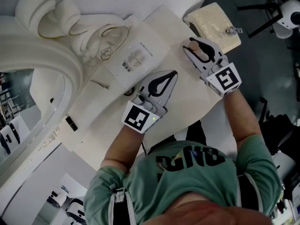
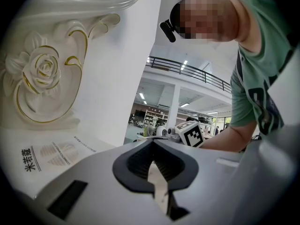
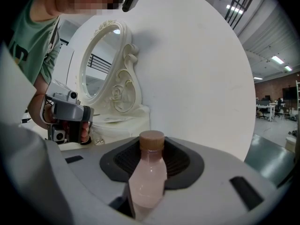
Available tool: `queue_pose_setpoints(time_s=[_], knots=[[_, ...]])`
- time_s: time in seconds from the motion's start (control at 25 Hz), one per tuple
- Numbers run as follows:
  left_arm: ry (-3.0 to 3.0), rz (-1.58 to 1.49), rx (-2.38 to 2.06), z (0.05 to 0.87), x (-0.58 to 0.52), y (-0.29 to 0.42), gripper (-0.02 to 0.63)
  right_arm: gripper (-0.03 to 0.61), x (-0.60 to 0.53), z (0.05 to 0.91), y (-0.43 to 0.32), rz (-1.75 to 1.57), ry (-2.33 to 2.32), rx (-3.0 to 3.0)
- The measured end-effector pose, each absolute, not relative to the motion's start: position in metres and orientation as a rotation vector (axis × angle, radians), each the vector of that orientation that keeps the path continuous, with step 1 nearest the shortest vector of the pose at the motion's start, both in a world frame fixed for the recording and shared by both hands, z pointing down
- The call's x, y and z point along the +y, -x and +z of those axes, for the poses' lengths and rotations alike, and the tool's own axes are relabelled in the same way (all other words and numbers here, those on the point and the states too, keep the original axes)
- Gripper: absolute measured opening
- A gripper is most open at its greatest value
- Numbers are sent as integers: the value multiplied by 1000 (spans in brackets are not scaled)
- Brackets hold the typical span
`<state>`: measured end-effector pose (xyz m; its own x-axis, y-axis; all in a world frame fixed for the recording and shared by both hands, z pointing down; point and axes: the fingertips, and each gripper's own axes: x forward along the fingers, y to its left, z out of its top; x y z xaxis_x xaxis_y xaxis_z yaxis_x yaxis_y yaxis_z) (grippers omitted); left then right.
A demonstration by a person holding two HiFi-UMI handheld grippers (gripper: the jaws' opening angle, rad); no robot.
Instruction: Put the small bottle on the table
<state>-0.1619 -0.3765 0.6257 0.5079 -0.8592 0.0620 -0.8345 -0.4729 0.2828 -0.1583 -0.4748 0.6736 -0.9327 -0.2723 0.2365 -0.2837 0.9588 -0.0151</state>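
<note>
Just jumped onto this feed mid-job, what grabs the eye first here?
A small pink bottle with a brown cap, gripped upright in the right tool over the white table, right side. Then the ornate white mirror with gold-trimmed rose carving at the left, the left tool shut and empty beside a leaflet.

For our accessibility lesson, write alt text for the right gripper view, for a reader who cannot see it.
The right gripper has its jaws closed on a small bottle of pale pink liquid with a brown cap. Beyond it, above a white table, the left gripper is held in front of an ornate cream-framed oval mirror.
</note>
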Motion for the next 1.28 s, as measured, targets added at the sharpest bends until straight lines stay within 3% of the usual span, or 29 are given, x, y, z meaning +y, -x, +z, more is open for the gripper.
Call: queue_pose_setpoints(time_s=[0.44, 0.6, 0.84, 1.04, 1.28], knots=[[-2475, -139, -1435, 621, -371, 161, -2, 130, -462, 675, 158, -8, -402, -2911], [-2496, -126, -1433, 614, -366, 161, -2, 212, -463, 673, 155, 16, -408, -2899], [-2486, -116, -1450, 598, -351, 161, -2, 235, -471, 643, 118, 33, -548, -2865], [-2507, -117, -1463, 559, -339, 154, -2, 222, -462, 595, 74, 98, -605, -2921], [-2527, -130, -1478, 497, -321, 140, -2, 161, -451, 535, 7, 260, -718, -2939]])
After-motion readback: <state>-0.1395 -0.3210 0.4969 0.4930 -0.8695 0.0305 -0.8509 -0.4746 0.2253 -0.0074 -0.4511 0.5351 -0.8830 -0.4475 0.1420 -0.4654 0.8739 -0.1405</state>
